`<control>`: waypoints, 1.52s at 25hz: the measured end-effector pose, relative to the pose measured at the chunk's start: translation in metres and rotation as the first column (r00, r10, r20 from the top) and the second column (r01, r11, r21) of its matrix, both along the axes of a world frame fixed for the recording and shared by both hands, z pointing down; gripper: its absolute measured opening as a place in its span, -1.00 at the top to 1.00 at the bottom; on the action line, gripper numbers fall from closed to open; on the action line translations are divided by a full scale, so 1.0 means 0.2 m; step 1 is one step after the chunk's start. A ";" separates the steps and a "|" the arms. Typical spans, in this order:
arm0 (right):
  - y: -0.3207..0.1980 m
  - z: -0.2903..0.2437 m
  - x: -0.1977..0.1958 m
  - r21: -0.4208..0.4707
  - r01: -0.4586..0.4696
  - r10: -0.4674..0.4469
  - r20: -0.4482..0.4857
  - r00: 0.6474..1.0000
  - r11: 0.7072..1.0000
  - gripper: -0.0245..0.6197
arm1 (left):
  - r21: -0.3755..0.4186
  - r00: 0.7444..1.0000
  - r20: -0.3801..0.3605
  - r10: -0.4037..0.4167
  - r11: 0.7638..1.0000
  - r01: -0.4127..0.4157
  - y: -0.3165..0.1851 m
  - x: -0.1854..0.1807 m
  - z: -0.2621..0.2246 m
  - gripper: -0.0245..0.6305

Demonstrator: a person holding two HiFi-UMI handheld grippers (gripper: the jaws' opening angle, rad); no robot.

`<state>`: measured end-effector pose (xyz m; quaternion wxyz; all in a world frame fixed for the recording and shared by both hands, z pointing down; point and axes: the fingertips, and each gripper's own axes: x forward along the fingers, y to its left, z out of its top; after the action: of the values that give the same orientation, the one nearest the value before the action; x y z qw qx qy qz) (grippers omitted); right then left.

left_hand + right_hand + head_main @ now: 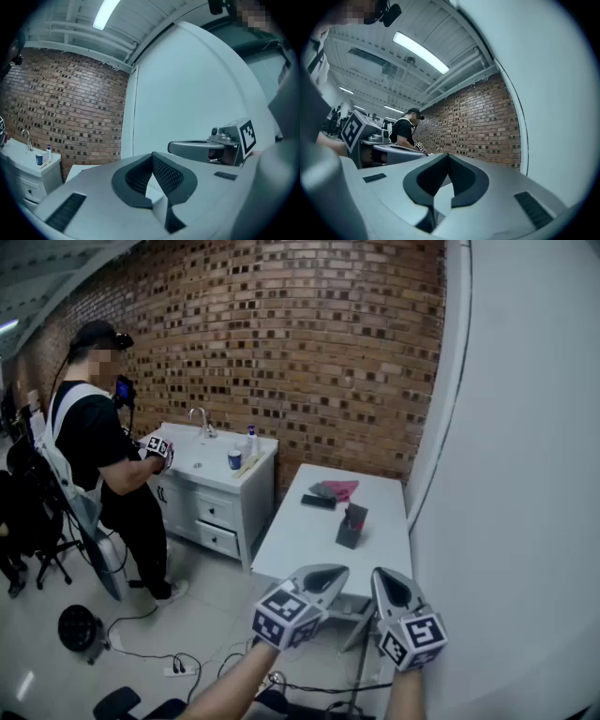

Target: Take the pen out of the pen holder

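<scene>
A dark pen holder stands on the white table, toward its right side. Something thin sticks up out of the holder, too small to make out. In the head view my two grippers are held level side by side, in the air in front of the table's near edge and well short of the holder. My left gripper is shut with nothing in it, and its jaw tips meet. My right gripper is also shut and empty, its tips touching.
A black flat object and a pink and grey cloth lie at the table's far end. A white wall runs along the right. A person stands at a white sink cabinet on the left. Cables and a power strip lie on the floor.
</scene>
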<state>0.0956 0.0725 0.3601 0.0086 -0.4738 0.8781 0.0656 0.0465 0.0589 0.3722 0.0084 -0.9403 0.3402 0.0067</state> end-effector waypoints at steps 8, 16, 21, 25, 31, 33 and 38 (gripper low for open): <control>-0.10 0.01 0.03 -0.002 -0.007 0.007 -0.001 1.000 1.000 0.96 | -0.001 1.000 0.000 0.008 1.000 -0.008 -0.11 0.04 -0.01 0.91; -0.28 0.02 0.04 -0.017 -0.017 0.017 -0.002 1.000 1.000 0.96 | -0.021 1.000 0.000 0.026 0.999 -0.026 -0.32 0.05 0.03 0.91; -0.45 0.05 0.05 -0.037 -0.024 0.024 -0.008 1.000 0.999 0.96 | -0.035 0.999 0.001 0.039 0.999 -0.039 -0.50 0.07 0.05 0.91; -0.61 0.06 0.04 -0.041 -0.036 0.035 -0.012 0.999 0.998 0.96 | -0.038 0.998 0.005 0.056 0.998 -0.056 -0.68 0.07 0.06 0.91; -0.87 0.05 0.06 -0.063 -0.062 0.060 -0.025 0.998 0.996 0.96 | -0.059 0.997 0.008 0.082 0.995 -0.082 -0.94 0.09 0.07 0.91; -0.95 0.04 0.04 -0.073 -0.069 0.067 -0.027 0.997 0.995 0.96 | -0.070 0.996 0.012 0.088 0.994 -0.087 -1.03 0.07 0.07 0.91; -1.16 0.07 0.02 -0.099 -0.096 0.094 -0.022 0.995 0.990 0.96 | -0.097 0.994 0.012 0.111 0.989 -0.109 -1.24 0.04 0.09 0.91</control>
<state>0.0988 -0.1597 0.3743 -0.0258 -0.5142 0.8569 0.0259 0.0547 -0.1884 0.3894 -0.0342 -0.9569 0.2878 -0.0176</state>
